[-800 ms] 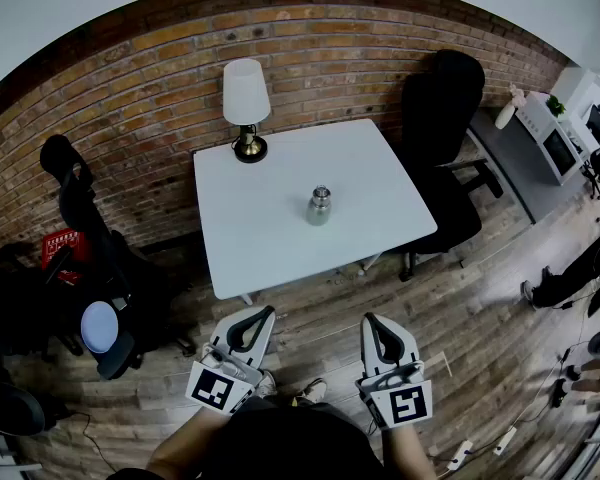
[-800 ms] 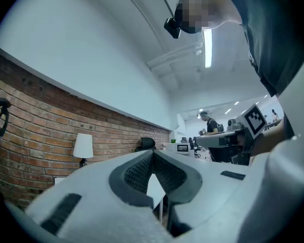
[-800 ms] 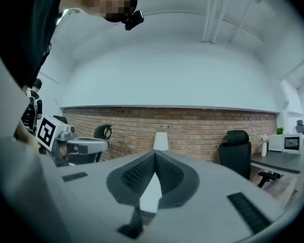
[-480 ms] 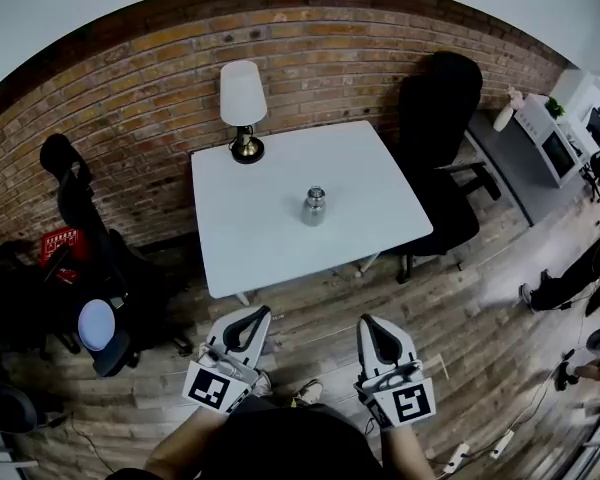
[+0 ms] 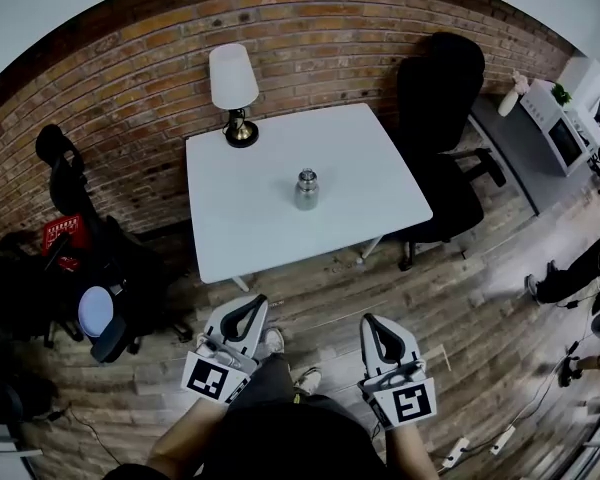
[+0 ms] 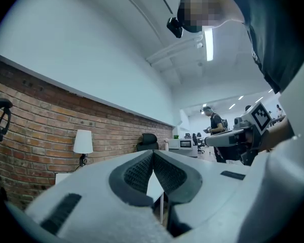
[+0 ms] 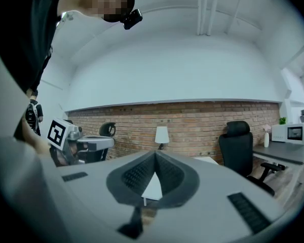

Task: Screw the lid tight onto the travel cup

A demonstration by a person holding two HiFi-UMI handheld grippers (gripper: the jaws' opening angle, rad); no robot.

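Judged step as approach, turning not begun | saw cup (image 5: 306, 192) upright on counter (image 5: 230, 238), lid (image 5: 307, 176) seemingly on top, well apart from both grippers | held left gripper (image 5: 246, 308) and right gripper (image 5: 377, 326) low over floor (image 5: 315, 293), fingers closed, empty | next needed: closing in, opening fingers, steadying cup, twisting lid

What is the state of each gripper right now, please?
Left gripper: closed, holding nothing.
Right gripper: closed, holding nothing.
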